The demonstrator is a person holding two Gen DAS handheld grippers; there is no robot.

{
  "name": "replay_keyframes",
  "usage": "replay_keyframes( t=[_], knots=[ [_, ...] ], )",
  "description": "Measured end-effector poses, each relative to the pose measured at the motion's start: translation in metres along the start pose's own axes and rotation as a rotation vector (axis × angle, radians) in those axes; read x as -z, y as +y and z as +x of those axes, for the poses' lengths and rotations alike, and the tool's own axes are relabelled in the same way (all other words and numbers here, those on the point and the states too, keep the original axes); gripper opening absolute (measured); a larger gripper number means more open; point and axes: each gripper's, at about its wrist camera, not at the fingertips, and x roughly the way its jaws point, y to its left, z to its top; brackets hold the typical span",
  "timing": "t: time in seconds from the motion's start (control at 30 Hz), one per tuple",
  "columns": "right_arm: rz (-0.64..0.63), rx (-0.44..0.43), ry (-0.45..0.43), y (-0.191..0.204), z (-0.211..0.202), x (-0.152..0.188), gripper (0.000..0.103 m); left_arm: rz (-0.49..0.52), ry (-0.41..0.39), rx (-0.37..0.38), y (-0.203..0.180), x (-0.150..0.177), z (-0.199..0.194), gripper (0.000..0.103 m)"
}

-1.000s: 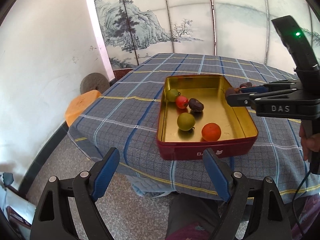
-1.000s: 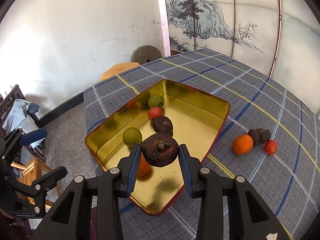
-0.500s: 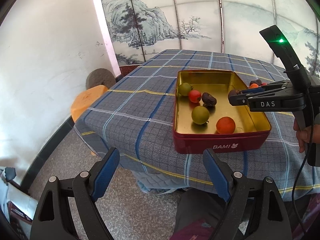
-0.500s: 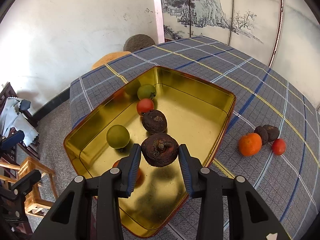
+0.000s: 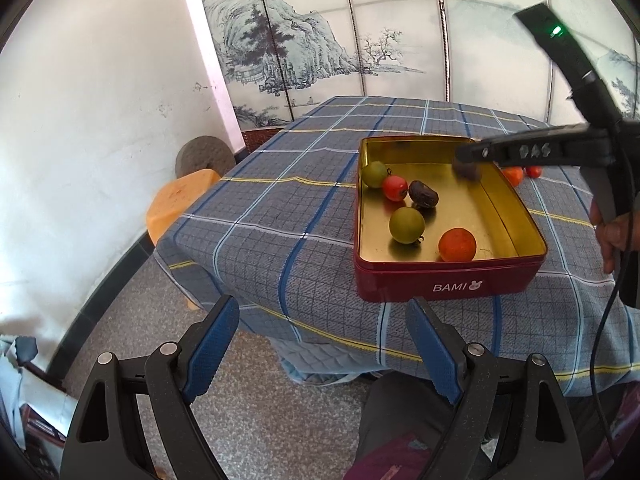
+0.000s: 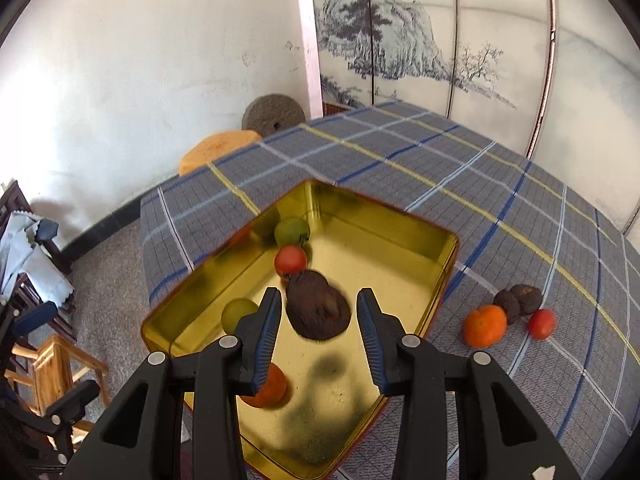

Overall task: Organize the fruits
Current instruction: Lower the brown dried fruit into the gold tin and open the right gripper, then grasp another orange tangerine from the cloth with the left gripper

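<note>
My right claw (image 6: 318,330) is opening and the dark fruit (image 6: 318,312) has just slipped free over the tin (image 6: 448,248), another piece sorted, while my left claw (image 5: 320,354) waits apart.

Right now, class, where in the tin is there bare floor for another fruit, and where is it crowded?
Bare floor runs along the tin's right wall, past the orange. The left side is crowded: two green fruits, a tomato and a dark fruit. The right gripper is opening, a brown fruit between its jaws.
</note>
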Motion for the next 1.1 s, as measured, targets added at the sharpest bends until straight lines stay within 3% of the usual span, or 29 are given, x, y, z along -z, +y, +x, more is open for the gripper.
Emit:
replay_keyframes(
  t=[0.23,0.3,0.43,0.5,0.87,1.1],
  knots=[
    [0.057,-0.011,-0.148,-0.019,-0.055,-0.005,0.060,0.016,-0.010,-0.001,-0.004,-0.003,-0.006,0.086],
    [0.062,0.005,-0.170,-0.026,-0.068,-0.002,0.074,0.023,-0.021,0.000,-0.007,-0.004,-0.009,0.086],
    [0.029,0.149,-0.188,-0.052,-0.091,0.022,0.095,0.041,-0.041,0.016,-0.013,-0.006,-0.016,0.086],
    [0.040,0.202,-0.173,-0.071,-0.095,0.035,0.097,0.054,-0.049,0.014,-0.018,-0.008,-0.019,0.086],
    [0.279,0.511,0.097,-0.224,-0.078,0.129,0.097,0.156,-0.056,0.030,-0.057,-0.021,-0.022,0.086],
    [0.349,0.619,0.173,-0.283,-0.083,0.164,0.102,0.248,-0.057,0.049,-0.096,-0.041,-0.017,0.086]
  ],
)
